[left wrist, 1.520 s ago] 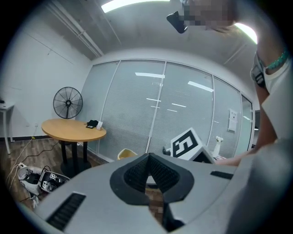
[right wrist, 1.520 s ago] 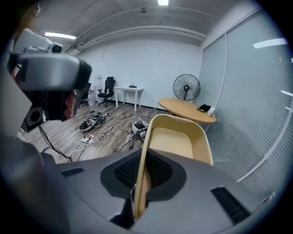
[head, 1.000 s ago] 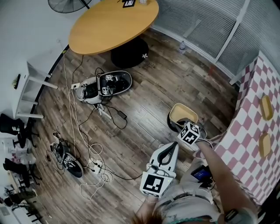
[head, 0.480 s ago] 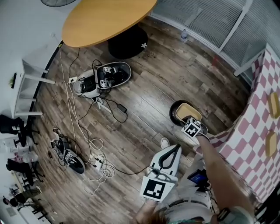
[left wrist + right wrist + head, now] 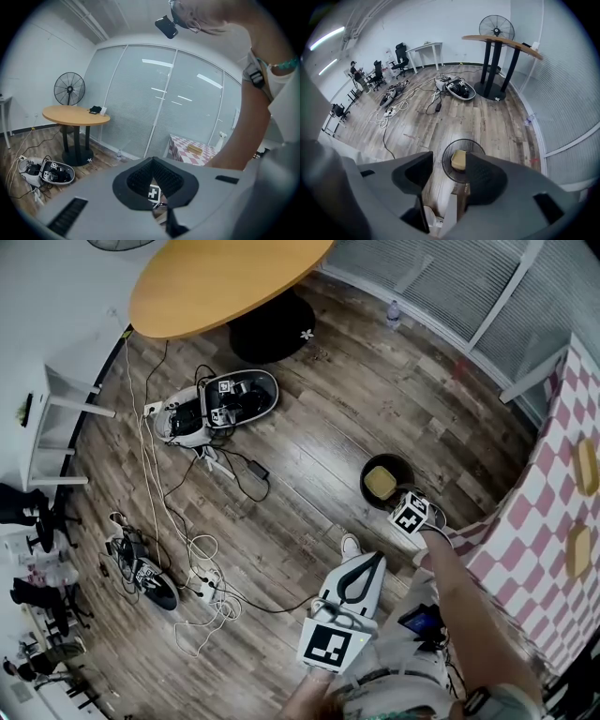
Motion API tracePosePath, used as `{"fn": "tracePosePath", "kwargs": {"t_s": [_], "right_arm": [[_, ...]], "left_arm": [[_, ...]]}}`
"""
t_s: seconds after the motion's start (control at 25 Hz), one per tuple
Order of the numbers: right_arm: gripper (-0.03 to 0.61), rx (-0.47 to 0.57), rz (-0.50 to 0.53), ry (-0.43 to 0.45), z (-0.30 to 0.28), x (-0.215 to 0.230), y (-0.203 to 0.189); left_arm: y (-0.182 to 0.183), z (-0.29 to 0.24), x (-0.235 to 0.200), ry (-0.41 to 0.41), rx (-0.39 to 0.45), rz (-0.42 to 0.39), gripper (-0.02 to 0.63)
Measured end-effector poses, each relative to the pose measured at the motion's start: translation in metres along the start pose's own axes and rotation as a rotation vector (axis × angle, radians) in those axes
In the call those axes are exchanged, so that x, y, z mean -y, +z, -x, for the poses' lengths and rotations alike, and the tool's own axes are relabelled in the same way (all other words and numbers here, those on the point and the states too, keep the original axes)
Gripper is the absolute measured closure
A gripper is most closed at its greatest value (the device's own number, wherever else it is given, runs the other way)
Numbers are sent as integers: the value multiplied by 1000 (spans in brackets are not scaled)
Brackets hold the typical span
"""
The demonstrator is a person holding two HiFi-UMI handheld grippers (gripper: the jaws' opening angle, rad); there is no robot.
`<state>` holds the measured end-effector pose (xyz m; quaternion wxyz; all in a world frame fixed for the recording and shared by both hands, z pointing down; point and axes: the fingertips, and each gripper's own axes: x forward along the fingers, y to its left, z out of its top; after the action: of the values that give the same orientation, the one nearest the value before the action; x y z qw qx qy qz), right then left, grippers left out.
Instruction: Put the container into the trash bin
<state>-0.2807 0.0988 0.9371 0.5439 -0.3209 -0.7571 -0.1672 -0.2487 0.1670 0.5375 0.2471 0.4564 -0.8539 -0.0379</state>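
Note:
The black round trash bin [image 5: 405, 474] stands on the wood floor, and the tan container [image 5: 380, 482] lies inside it. My right gripper [image 5: 406, 509] hovers at the bin's near rim, pointing steeply down. In the right gripper view its jaws are opening and stand wide apart with nothing between them. The container [image 5: 459, 160] and the bin [image 5: 446, 165] show through the right gripper [image 5: 449, 161]. My left gripper [image 5: 367, 563] is held near the body, off to the bin's near left. That left gripper [image 5: 151, 160] has its tips together and holds nothing.
A table with a pink checked cloth [image 5: 559, 521] stands right of the bin. A round wooden table [image 5: 225, 277] is at the far side. An open case [image 5: 217, 409], cables [image 5: 178, 549] and a power strip lie on the floor at left. A white shoe [image 5: 350, 547] is near the bin.
The right gripper came down over the bin and its jaws opened. The container left the jaws and now lies inside the bin. The left gripper barely moved.

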Motion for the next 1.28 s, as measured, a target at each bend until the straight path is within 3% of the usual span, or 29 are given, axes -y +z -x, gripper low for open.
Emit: {"fn": "tracePosePath", "kwargs": {"t_s": [0.48, 0.72, 0.8, 1.0, 1.28], "right_arm": [[405, -24, 14, 4, 9, -2, -13], [551, -6, 79, -19, 25, -5, -6], [574, -21, 104, -5, 30, -12, -5], [584, -48, 199, 50, 44, -35, -8], [584, 25, 275, 111, 83, -63, 7]], "left_arm": [[-1, -2, 11, -13, -7, -14, 607], [0, 0, 12, -9, -7, -34, 607], [0, 1, 12, -1, -16, -32, 607], [0, 2, 15, 15, -18, -44, 607], [7, 6, 15, 31, -6, -60, 607]]}}
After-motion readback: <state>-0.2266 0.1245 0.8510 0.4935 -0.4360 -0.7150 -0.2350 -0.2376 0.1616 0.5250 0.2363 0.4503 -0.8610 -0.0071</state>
